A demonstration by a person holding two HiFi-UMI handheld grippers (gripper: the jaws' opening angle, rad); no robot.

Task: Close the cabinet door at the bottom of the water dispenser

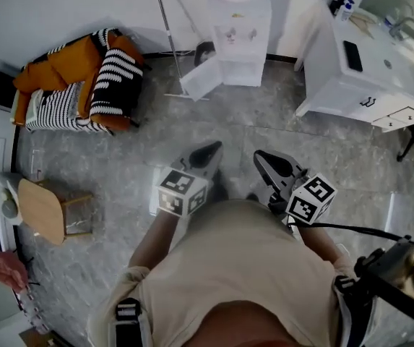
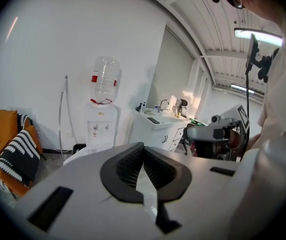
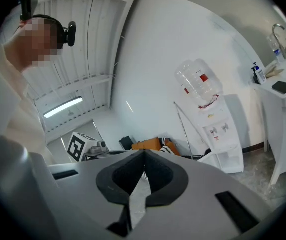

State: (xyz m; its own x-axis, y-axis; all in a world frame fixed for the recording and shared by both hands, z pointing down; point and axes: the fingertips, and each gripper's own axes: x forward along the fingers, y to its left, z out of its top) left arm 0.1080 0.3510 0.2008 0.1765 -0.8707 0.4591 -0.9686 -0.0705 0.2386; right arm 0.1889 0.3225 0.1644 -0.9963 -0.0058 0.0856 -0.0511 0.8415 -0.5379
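The white water dispenser [image 1: 239, 31] stands against the far wall with an empty bottle [image 2: 105, 79] on top. Its bottom cabinet door [image 1: 199, 74] hangs open, swung out to the left over the floor. Both grippers are held in front of the person's body, well short of the dispenser. My left gripper [image 1: 205, 152] is shut with nothing in it, and so is my right gripper [image 1: 261, 157]. In the left gripper view the closed jaw tips [image 2: 143, 145] point toward the dispenser [image 2: 102, 129]. The right gripper view shows the dispenser [image 3: 220, 134] and its open door [image 3: 215, 159] off to the right.
An orange sofa with striped cushions [image 1: 76, 82] sits at the left. A white sink cabinet [image 1: 365, 71] stands right of the dispenser. A thin pole [image 1: 167, 35] leans beside the open door. A small wooden table [image 1: 40, 208] is near left. Grey marble floor [image 1: 264, 132] lies between.
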